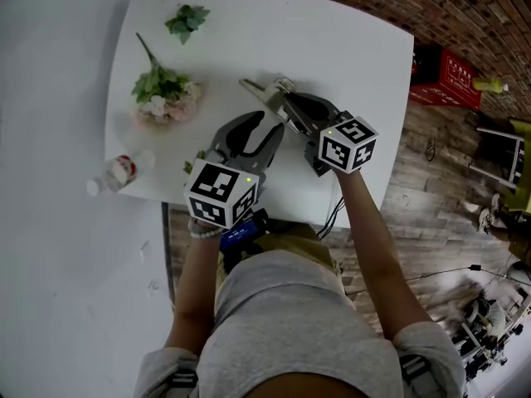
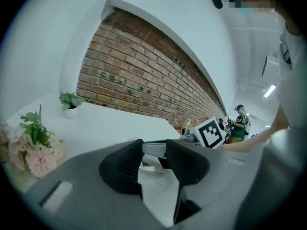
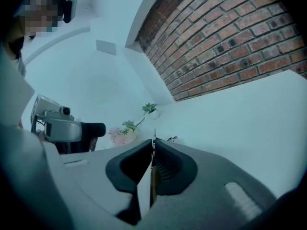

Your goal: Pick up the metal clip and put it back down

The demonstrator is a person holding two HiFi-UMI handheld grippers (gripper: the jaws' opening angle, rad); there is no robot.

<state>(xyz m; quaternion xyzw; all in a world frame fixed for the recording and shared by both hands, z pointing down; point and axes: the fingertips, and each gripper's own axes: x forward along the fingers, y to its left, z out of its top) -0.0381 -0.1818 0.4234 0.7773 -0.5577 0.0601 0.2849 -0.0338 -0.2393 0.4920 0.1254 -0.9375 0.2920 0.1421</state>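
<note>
The metal clip (image 1: pixel 262 89) is a thin silver piece held just above the middle of the white table (image 1: pixel 348 48). My right gripper (image 1: pixel 280 99) is shut on it; in the right gripper view (image 3: pixel 153 145) the clip (image 3: pixel 154 137) shows edge-on between the pressed pads, its wire loop poking out past them. My left gripper (image 1: pixel 264 124) sits close in front of it, tips pointing at the right gripper's fingers. In the left gripper view (image 2: pixel 154 152) the pads stand apart with bare table between them, and a grey finger (image 2: pixel 154 148) of the right gripper crosses just beyond the tips.
A bunch of pink artificial flowers (image 1: pixel 164 98) lies at the table's left, a small green plant (image 1: pixel 187 19) at the back. A plastic bottle (image 1: pixel 116 174) lies by the front left corner. A red crate (image 1: pixel 448 77) stands on the wooden floor to the right. A brick wall (image 2: pixel 144 75) rises behind.
</note>
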